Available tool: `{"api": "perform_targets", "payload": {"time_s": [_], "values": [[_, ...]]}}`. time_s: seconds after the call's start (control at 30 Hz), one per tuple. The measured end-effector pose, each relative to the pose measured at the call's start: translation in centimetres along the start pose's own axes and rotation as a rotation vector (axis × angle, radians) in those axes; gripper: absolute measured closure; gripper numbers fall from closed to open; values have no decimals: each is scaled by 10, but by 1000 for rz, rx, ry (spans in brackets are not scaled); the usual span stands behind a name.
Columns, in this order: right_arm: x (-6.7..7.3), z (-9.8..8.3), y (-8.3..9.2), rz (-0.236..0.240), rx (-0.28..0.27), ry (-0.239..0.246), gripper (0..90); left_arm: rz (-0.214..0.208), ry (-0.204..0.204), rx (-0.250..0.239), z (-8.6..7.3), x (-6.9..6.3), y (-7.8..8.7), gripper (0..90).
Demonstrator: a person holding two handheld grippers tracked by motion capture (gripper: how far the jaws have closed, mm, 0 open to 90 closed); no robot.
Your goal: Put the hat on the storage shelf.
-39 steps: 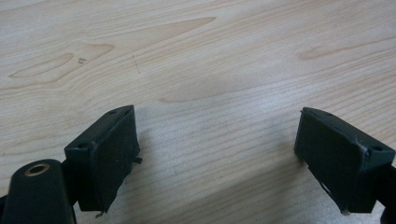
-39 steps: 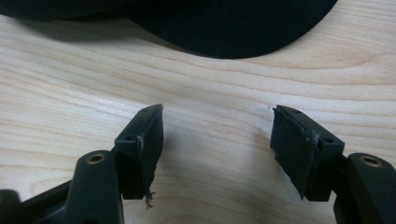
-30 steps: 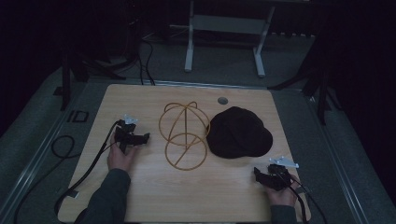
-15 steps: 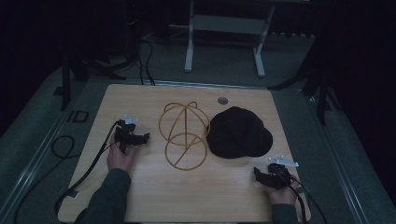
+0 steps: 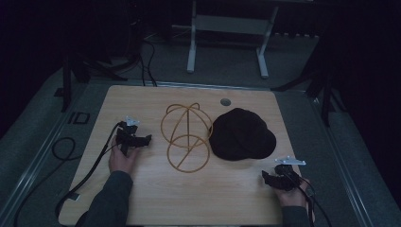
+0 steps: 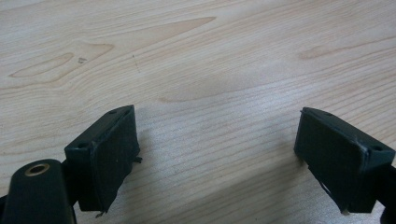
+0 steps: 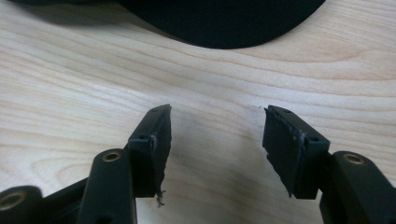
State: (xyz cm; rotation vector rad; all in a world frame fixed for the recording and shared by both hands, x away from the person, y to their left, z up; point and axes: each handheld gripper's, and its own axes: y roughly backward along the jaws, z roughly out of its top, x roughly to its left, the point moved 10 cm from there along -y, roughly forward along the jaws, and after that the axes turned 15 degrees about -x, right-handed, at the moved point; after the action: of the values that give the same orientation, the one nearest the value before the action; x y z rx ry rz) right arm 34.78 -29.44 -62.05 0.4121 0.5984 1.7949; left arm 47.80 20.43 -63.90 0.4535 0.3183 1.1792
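The black cap (image 5: pixel 242 134) lies up-left of the nearer right gripper (image 5: pixel 267 177), both grippers' jaws wide and empty, left gripper (image 5: pixel 143 139) beyond the wire hat stand (image 5: pixel 186 136).

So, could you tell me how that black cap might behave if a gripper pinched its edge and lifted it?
The black cap looks like soft fabric, so it would probably sag rather than hold shape. It seems light, lying flat on the table, and unlikely to roll.

High view: above, facing forward-down over whole table (image 5: pixel 142 198). Gripper views: close, low over tabletop; right shares cap (image 7: pixel 224 21).
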Motion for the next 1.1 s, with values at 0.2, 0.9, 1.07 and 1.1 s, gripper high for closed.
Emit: {"api": "perform_targets", "payload": {"time_s": [0.2,0.9,1.07,1.1], "values": [[7,16,11,12,-19,55,390,0,0,0,0,0,0,131],[4,90,-9,-17,-78,82,399,0,1,-1,0,0,0,131],[-3,105,-20,-47,-99,105,412,0,1,-1,0,0,0,131],[-5,108,-23,-45,-95,104,414,0,1,-1,0,0,0,131]]}}
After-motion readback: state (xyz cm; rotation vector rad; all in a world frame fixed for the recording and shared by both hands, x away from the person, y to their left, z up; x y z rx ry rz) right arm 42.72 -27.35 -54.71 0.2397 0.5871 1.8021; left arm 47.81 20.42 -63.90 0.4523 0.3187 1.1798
